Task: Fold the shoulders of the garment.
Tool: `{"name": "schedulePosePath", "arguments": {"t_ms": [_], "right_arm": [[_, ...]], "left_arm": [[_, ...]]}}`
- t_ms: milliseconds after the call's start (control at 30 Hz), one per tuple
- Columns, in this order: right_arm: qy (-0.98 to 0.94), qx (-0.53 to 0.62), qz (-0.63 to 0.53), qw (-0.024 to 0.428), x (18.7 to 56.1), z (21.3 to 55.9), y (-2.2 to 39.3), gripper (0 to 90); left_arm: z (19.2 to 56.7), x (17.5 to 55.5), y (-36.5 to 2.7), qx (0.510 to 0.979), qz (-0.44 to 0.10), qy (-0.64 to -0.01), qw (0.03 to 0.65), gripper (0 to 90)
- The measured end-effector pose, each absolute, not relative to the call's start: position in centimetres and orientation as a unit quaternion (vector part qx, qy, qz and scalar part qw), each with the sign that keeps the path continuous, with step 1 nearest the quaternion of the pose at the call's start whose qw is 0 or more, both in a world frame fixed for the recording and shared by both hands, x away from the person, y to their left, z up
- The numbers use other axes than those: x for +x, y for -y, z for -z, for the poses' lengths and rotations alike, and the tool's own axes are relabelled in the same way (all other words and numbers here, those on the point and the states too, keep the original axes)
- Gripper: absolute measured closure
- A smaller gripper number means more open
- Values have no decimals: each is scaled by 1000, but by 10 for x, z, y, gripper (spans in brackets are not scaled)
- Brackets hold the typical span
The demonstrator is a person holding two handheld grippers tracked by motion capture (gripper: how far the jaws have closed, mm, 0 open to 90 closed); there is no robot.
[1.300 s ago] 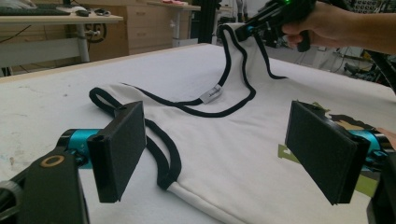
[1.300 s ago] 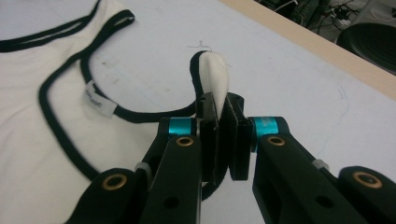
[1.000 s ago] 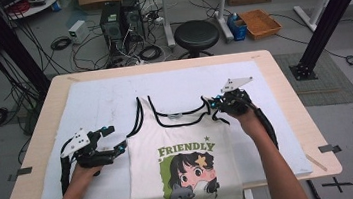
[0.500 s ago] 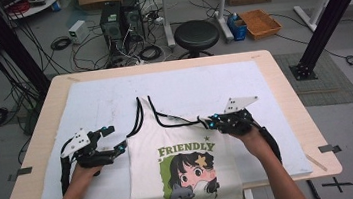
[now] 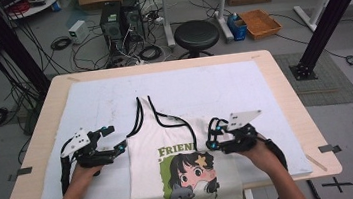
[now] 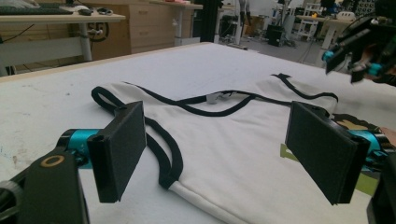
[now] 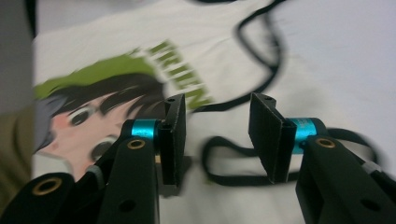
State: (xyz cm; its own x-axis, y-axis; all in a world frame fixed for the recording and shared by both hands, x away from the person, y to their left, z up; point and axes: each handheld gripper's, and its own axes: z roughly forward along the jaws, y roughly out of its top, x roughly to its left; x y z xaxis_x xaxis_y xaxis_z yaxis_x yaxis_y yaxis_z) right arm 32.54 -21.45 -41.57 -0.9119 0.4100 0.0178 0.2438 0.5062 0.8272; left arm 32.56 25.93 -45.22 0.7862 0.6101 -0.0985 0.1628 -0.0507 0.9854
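A white tank top (image 5: 146, 152) with black trim and a cartoon print (image 5: 189, 172) lies flat on the white mat, its hem hanging over the near table edge. My left gripper (image 5: 114, 138) rests at the top's left side, open, its pads (image 6: 119, 149) wide apart with the armhole trim (image 6: 163, 154) lying between them. My right gripper (image 5: 210, 135) is at the top's right side beside the print. Its jaws have just been opening, and they stand apart over a loop of black strap (image 7: 233, 179) without pressing on it. The right gripper (image 6: 355, 56) hovers beyond the shirt.
The white mat (image 5: 223, 84) covers most of the wooden table (image 5: 283, 82). Behind the table on the floor stand a black stool (image 5: 197, 34), computer towers (image 5: 118, 23) with cables, and an orange box (image 5: 260, 22). A black frame post (image 5: 323, 17) rises at the right.
My right gripper moved toward the person along the shirt's right side, bringing the shoulder strap down with it, and its jaws opened. The left gripper stayed in place.
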Motion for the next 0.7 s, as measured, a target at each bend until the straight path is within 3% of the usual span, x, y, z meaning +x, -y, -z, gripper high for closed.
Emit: {"name": "schedulePosePath", "arguments": {"t_ms": [100,133,233,433,500,533,567,667,700], "right_arm": [[-904,139,-395,92,318,427,187,652],[-919,131,-355,112,318,434,178,738],[-915,148,-356,119,319,438,183,877],[-910,166,-361,116,315,433,212,877],[-889,187,-410,78,316,433,219,629],[-889,187,-410,78,316,433,219,629],[-872,203,-438,83,318,431,223,553],[-862,222,-444,102,320,427,226,482],[-857,240,-438,128,322,423,230,375]], "left_arm": [[452,326,-259,702,-177,-275,632,204],[452,326,-259,702,-177,-275,632,204],[452,325,-259,705,-178,-273,630,204],[452,326,-259,702,-177,-275,633,204],[452,325,-259,704,-179,-274,630,204],[452,325,-259,705,-179,-274,630,204],[452,325,-259,704,-180,-275,630,204],[452,326,-258,703,-183,-281,627,204],[452,326,-258,703,-184,-286,624,205]]}}
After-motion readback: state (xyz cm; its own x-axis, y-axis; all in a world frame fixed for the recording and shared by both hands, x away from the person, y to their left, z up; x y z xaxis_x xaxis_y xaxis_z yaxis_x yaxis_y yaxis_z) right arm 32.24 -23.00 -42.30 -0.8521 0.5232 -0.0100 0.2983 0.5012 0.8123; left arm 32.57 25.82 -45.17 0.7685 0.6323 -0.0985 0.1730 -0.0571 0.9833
